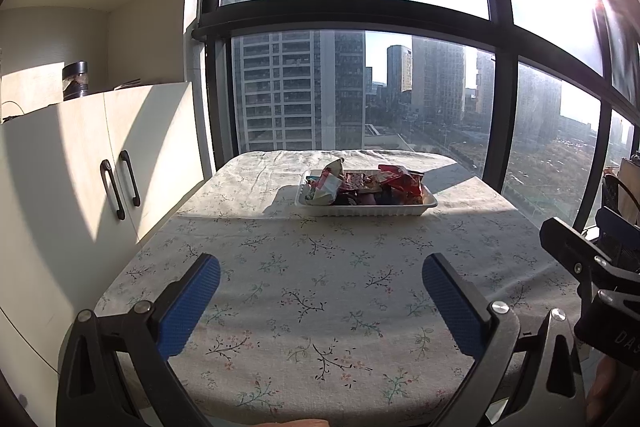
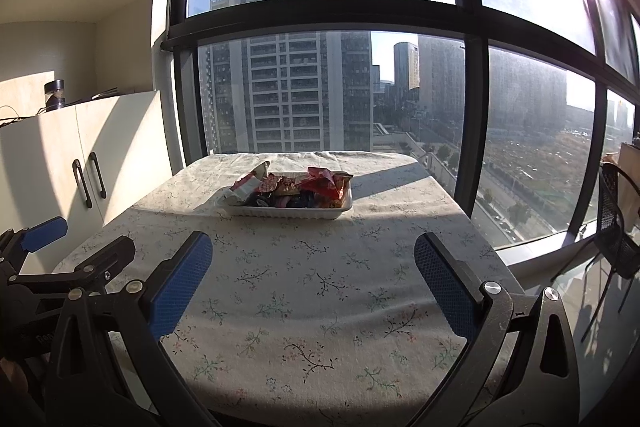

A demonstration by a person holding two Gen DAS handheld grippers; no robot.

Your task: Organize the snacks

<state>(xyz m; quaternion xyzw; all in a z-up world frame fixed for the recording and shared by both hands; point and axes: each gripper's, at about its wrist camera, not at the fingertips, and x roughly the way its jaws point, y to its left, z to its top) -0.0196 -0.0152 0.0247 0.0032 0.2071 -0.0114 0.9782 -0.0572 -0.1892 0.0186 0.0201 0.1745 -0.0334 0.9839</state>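
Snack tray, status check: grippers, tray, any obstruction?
Left hand-held gripper open, empty. Right hand-held gripper open, empty. White tray heaped with snack packets, far end of table. Nothing between.

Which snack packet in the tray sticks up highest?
The white-and-red packet at the left end of the white tray. Its crumpled top rises above the tray rim, while the red packets to its right lie lower and flatter.

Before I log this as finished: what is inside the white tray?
The white tray holds a loose heap of snack packets, red ones toward the right, a pale crumpled one at the left. Whatever lies beneath the heap, and the tray's bottom, is covered.
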